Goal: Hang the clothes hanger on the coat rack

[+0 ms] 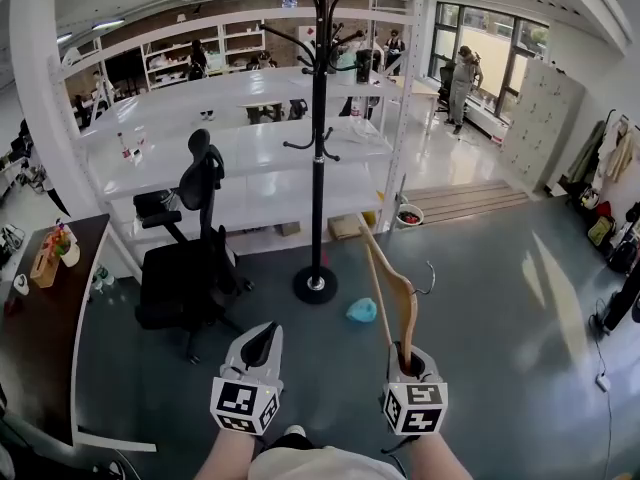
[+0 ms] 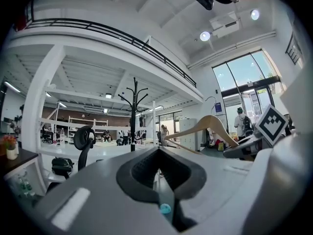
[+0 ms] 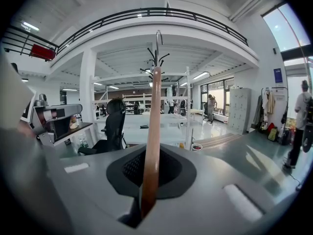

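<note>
**Item: wooden hanger** (image 1: 392,288). It is held off the floor, low and in front of the person, with one arm end down in the right gripper (image 1: 407,360) and the rest rising up and away. Its metal hook (image 1: 430,278) is free, off to the right. It touches nothing but the gripper. In the right gripper view the wooden arm runs straight up between the jaws.

**Right gripper.** Its jaws are clamped tight on the lower end of the hanger and it is tipped slightly downward.

**Left gripper** (image 1: 262,346). It is held level just beside the right one. Its jaws are pressed together with nothing between them, and it plays no part in the hold.

**Coat rack** (image 1: 318,118). A black pole on a round base stands upright on the grey floor (image 1: 500,298), ahead of both grippers and well apart from the hanger. The curved pegs at the top and partway up are all bare.

**Surroundings.** A black office chair (image 1: 190,258) stands left of the rack, and a small blue thing (image 1: 362,310) lies on the floor near the base. White shelving (image 1: 250,158) is behind the rack and a dark desk (image 1: 40,318) is at far left. People stand in the distance.

**Progress.** The hanger is picked up and secure, so that step looks done. Still to do, by my reading, is to carry it to the rack, raise it, turn the hook toward a peg, set it on and let go.
</note>
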### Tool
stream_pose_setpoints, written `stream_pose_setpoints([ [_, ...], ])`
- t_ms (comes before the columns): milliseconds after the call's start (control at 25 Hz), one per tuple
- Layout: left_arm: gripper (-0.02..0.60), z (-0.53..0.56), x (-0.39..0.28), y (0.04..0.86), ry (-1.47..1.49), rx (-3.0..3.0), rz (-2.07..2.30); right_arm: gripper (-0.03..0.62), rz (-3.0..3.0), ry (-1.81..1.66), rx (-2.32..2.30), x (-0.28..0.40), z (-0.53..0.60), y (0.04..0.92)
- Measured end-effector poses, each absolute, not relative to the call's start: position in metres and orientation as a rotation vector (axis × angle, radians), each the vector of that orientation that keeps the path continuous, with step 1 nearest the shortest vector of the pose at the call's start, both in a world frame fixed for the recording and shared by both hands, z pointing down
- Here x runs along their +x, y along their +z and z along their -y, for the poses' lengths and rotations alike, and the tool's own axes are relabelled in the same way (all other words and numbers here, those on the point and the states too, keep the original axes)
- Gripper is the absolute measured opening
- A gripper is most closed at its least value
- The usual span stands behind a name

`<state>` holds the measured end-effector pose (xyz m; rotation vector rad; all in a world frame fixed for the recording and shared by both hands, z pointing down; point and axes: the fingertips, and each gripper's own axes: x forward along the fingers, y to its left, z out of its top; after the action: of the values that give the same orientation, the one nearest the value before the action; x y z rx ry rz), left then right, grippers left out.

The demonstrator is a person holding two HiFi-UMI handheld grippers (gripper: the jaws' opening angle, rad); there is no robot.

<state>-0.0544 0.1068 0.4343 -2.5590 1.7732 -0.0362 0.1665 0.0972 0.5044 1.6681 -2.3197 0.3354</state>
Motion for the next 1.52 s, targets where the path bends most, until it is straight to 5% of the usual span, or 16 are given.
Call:
stream_pose_setpoints([
  [1520,0.0,0.225,-0.188,0.457,-0.068,-2.598,-1.738,0.028,2.175,0.408,1.816,0.08,0.229,0.522],
])
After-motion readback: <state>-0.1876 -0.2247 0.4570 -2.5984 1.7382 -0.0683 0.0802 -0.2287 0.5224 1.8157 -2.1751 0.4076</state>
